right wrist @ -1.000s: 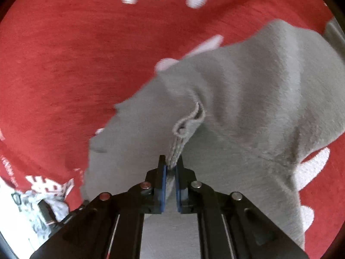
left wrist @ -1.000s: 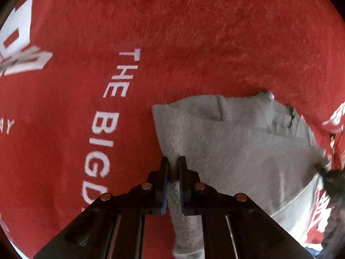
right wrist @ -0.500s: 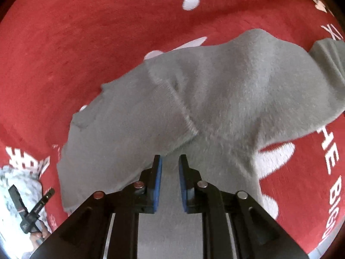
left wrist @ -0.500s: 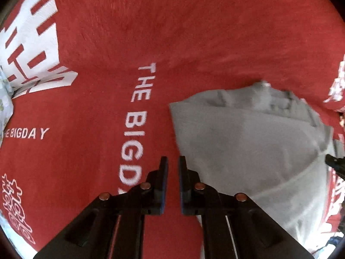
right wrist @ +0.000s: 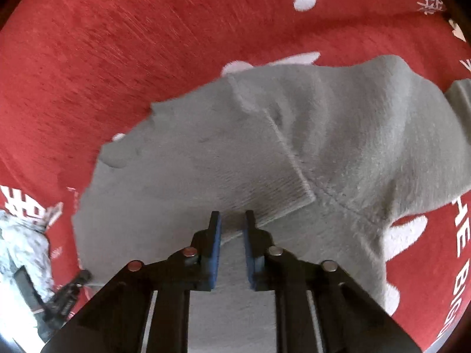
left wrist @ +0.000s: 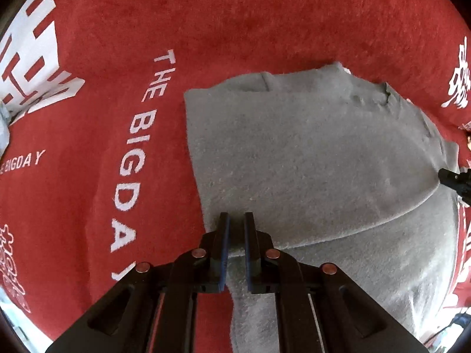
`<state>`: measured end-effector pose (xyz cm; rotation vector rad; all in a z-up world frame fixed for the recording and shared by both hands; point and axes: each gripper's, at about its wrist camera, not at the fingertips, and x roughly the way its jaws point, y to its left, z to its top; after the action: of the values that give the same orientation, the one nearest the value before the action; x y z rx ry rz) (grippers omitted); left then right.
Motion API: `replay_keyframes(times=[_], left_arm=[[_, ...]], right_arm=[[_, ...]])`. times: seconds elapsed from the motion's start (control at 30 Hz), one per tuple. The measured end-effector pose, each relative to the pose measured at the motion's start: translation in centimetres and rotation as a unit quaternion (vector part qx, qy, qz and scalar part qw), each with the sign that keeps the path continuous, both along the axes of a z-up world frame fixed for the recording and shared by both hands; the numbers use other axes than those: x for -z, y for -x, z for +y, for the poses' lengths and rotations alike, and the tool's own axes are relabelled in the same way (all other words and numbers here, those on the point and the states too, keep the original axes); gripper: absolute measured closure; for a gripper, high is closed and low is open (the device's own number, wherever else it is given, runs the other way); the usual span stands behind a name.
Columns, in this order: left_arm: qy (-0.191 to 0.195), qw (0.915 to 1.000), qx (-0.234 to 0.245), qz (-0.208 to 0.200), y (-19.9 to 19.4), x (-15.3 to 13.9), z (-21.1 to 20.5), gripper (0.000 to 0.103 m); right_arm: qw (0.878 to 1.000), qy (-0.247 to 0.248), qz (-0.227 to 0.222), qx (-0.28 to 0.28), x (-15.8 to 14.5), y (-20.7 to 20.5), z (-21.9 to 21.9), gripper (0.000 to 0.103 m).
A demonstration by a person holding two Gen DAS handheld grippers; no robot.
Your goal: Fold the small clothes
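Both grippers, left (left wrist: pixel 234 217) and right (right wrist: pixel 228 216), hovered slightly parted, empty, over the folded grey garment (left wrist: pixel 309 161); contact possibly nil.

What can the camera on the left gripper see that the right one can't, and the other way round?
Only the left view shows the white lettering "THE BIGDAY" running beside the garment's straight left edge, and the other gripper's tip at the far right. Only the right view shows the garment's sleeve stretching away to the right, a stitched seam across the folded flap, and a pale patterned cloth at the lower left. Both show the grey garment lying on the red cloth, with that camera's own jaws open and empty just above it.
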<state>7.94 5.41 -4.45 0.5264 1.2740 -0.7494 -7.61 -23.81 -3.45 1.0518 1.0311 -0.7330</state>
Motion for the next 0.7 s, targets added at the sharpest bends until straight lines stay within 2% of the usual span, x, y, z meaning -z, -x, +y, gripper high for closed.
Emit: replay_keyframes(times=[0.13,0.23,0.37,0.5,0.63,0.7], left_arm=[[-0.016,0.9999,-0.001,-0.003,0.2,-0.3,-0.2,0.093],[-0.022,0.9997,-0.013,-0.002,0.9,-1.0,-0.3,0.093],[-0.029,0.9995,-0.008,0.006,2.7,-1.9,-1.0,0.093],[-0.04,0.9991,0.0,0.016,5.4,-2.5,-2.3,0.093],[-0.054,0.9985,0.012,-0.001,8.5,-3.0,-4.3,0.092],[-0.059,0.998,0.021,0.006,9.9,-3.0,-5.4,0.09]], right_arm=[[1.0,0.001,0.022,-0.005,-0.2,1.3,0.1,0.094],[0.999,-0.04,-0.016,0.019,-0.2,3.8,0.1,0.092],[0.997,-0.068,-0.037,0.029,-0.7,6.8,0.9,0.089],[0.994,-0.086,-0.046,0.044,-1.0,9.8,1.4,0.068],[0.991,-0.102,-0.055,0.064,-1.0,12.6,1.3,0.063],[0.99,-0.105,-0.059,0.071,-1.0,13.7,1.1,0.06]])
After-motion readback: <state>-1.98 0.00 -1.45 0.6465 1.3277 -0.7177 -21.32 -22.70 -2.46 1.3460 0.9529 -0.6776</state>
